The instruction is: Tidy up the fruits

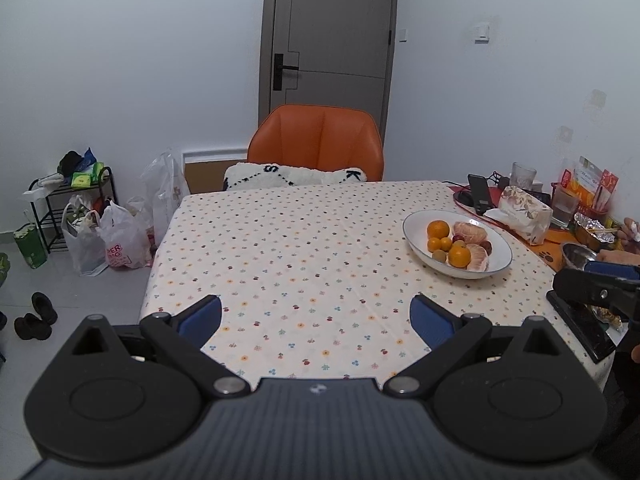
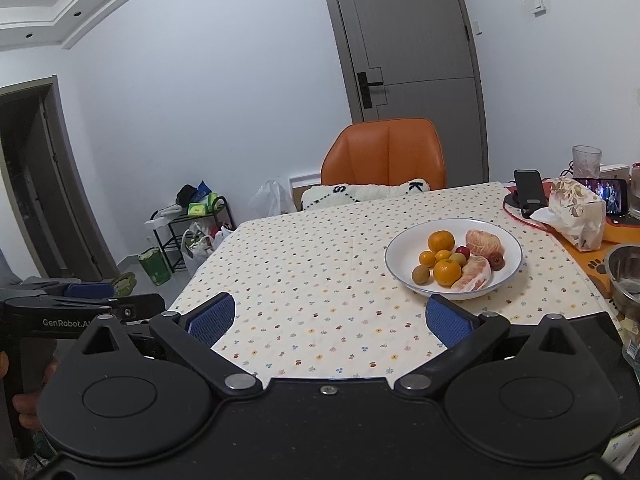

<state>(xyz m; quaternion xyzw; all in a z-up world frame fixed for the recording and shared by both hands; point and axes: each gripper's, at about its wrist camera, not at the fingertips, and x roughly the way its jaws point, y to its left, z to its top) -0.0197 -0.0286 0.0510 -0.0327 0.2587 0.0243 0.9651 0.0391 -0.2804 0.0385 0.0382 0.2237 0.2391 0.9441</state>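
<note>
A white plate (image 1: 416, 236) (image 2: 404, 252) sits on the right part of the dotted tablecloth (image 1: 300, 248) (image 2: 320, 272). It holds several oranges (image 1: 438, 229) (image 2: 441, 240), peeled pomelo pieces (image 1: 471, 233) (image 2: 484, 242), small red fruits (image 2: 497, 260) and a green kiwi (image 2: 421, 273). My left gripper (image 1: 316, 322) hangs open over the table's near edge, well left of the plate, with nothing between its blue pads. Open too and holding nothing, my right gripper (image 2: 330, 318) is just short of the plate. Its body also shows at the left wrist view's right edge (image 1: 596, 284).
An orange chair (image 1: 316, 140) (image 2: 384, 152) with a white cushion stands at the far side. Phones, a tissue pack (image 1: 524, 212) (image 2: 576, 210), glasses and a metal bowl (image 2: 624, 272) crowd the right side. Bags and a rack (image 1: 80, 216) stand on the floor to the left. A person's hand (image 1: 630, 232) is at the far right.
</note>
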